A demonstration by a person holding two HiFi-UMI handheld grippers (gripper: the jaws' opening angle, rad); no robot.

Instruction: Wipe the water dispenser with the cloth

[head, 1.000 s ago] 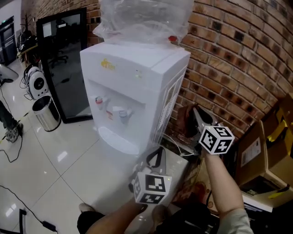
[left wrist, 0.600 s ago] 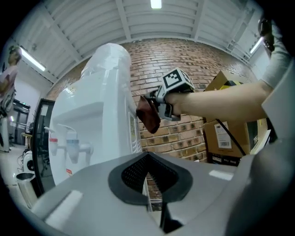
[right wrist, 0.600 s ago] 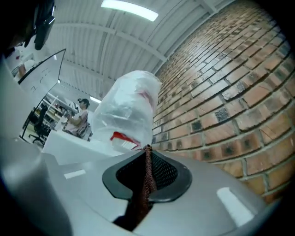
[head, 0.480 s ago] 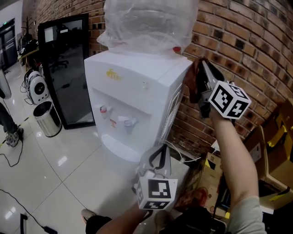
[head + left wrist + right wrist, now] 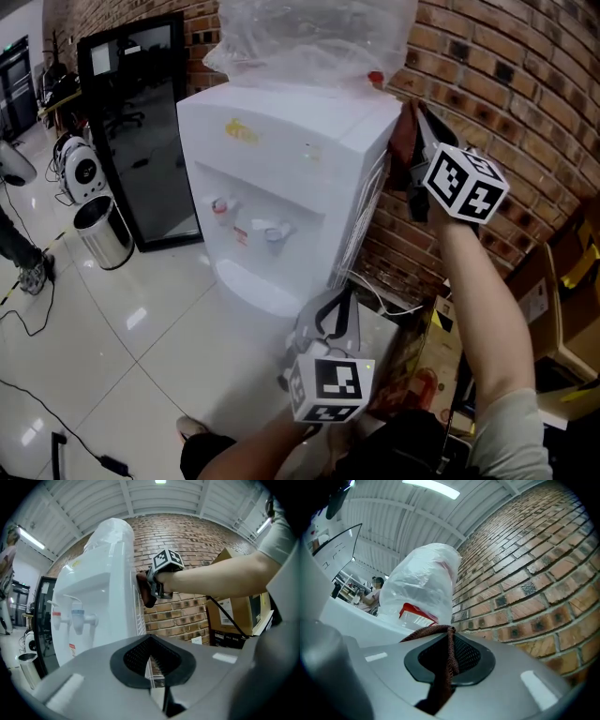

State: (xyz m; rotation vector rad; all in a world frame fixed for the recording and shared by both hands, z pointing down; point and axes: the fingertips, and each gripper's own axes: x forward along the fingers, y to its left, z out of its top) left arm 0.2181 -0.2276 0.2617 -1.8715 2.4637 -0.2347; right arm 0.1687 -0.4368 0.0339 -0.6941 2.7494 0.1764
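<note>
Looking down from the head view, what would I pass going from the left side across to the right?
Black glass panel → white water dispenser → right hand-held gripper, shut on the brown cloth → cardboard box. The bin and the left hand-held gripper overlap these, so they are left out.

Water dispenser [image 5: 281, 173] logo [image 5: 242, 132], apparently unreadable

The right gripper [image 5: 413, 112] is held high on an outstretched bare right forearm [image 5: 480, 300] and tilted slightly upward, its jaws clamped on a brown cloth [image 5: 443, 667]. The left gripper [image 5: 336, 307] is held low and level before the body, its jaws pressed together, empty.
</note>
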